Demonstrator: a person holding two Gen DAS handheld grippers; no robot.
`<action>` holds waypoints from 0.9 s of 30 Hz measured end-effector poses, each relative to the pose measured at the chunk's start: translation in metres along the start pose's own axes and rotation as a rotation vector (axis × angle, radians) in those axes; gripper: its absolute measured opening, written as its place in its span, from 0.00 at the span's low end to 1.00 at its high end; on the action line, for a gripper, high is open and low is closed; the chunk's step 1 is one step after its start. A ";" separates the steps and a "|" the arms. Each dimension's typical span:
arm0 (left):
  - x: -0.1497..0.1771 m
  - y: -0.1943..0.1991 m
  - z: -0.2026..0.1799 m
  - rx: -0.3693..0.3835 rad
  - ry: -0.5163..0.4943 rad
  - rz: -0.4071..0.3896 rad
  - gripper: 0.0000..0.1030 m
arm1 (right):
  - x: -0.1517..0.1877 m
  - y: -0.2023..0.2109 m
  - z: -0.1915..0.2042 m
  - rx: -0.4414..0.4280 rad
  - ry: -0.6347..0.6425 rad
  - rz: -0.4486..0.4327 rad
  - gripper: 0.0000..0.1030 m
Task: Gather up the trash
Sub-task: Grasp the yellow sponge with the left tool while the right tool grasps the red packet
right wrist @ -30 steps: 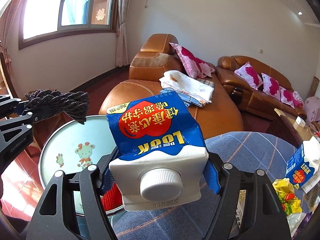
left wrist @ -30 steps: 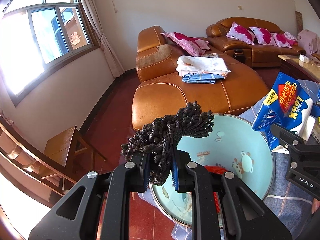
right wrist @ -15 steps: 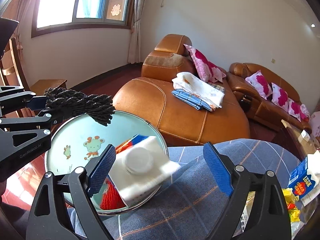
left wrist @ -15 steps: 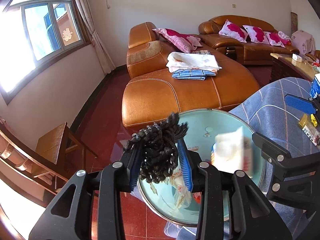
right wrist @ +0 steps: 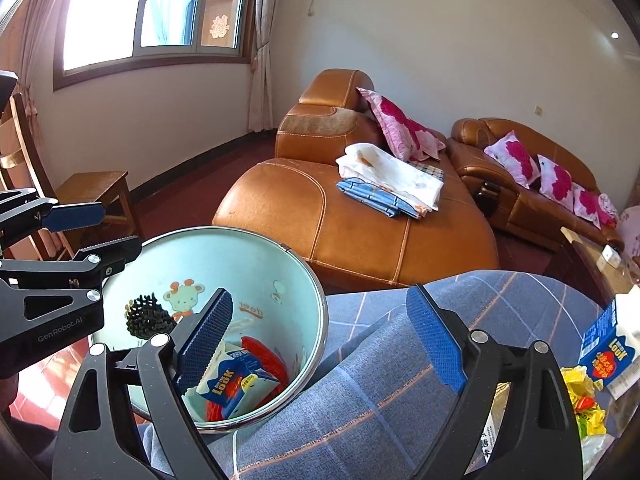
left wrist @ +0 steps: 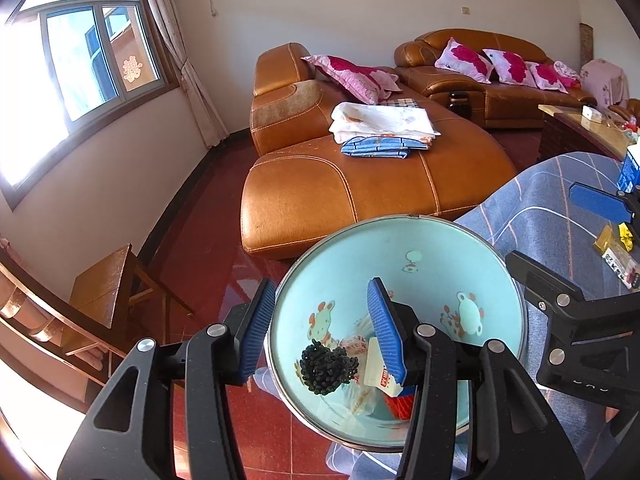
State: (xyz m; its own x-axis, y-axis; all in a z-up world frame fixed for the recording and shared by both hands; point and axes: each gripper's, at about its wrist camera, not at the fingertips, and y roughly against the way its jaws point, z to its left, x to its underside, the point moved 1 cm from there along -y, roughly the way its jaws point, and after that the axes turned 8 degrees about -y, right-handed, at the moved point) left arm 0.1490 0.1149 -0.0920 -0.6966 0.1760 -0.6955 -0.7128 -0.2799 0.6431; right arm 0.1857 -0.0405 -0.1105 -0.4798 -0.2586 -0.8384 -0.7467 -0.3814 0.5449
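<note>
- A wooden stool (right wrist: 94,188) stood at the far left by the wall, under the window (right wrist: 152,8).
- The left gripper (left wrist: 320,324) hung over the trash bin (left wrist: 400,240) with its blue-padded fingers (left wrist: 256,322) spread apart and nothing between them.
- The trash bin, pale blue inside with cartoon animals and a metal rim, stood on the red floor against the edge of the bench.
- A dark knotted bundle (left wrist: 326,368) was inside the bin near its left wall; whether it had come to rest I cannot tell.
- A blue and white milk carton (right wrist: 236,386) lay tilted at the bottom of the bin, on something red (right wrist: 266,356).
- The right gripper (right wrist: 320,336) was released too, its fingers (right wrist: 438,344) wide apart, one over the bin's mouth and the other over the bench.
- The bench carried a blue checked cloth (right wrist: 400,360).
- Behind it stood a tan leather sofa (right wrist: 340,216) with folded linen (right wrist: 390,178) and pink cushions (right wrist: 400,126).
- At the far right on the bench lay a second milk carton (right wrist: 606,352), just beside crumpled yellow wrappers (right wrist: 582,396).
</note>
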 end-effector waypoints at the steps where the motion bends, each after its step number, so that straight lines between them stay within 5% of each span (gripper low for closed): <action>1: 0.000 0.000 0.000 0.001 0.000 0.000 0.47 | 0.000 0.000 -0.001 0.000 -0.003 -0.001 0.85; 11: -0.001 0.006 0.000 0.011 0.004 -0.013 0.54 | -0.001 0.008 -0.005 0.040 -0.030 -0.041 0.85; 13: -0.001 0.008 0.000 0.015 0.010 -0.018 0.63 | -0.002 0.012 -0.012 0.085 -0.059 -0.042 0.85; 20: -0.001 0.017 -0.025 0.086 -0.010 -0.025 0.63 | -0.002 0.067 -0.055 0.212 -0.221 -0.054 0.85; 27: 0.005 0.037 -0.086 0.209 -0.113 -0.048 0.64 | 0.052 0.136 -0.115 0.393 -0.370 -0.019 0.85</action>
State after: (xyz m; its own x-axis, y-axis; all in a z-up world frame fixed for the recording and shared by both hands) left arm 0.1259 0.0241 -0.0992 -0.6577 0.2917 -0.6945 -0.7387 -0.0696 0.6704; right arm 0.1123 -0.2074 -0.0791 -0.5417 0.1021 -0.8343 -0.8389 -0.0036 0.5443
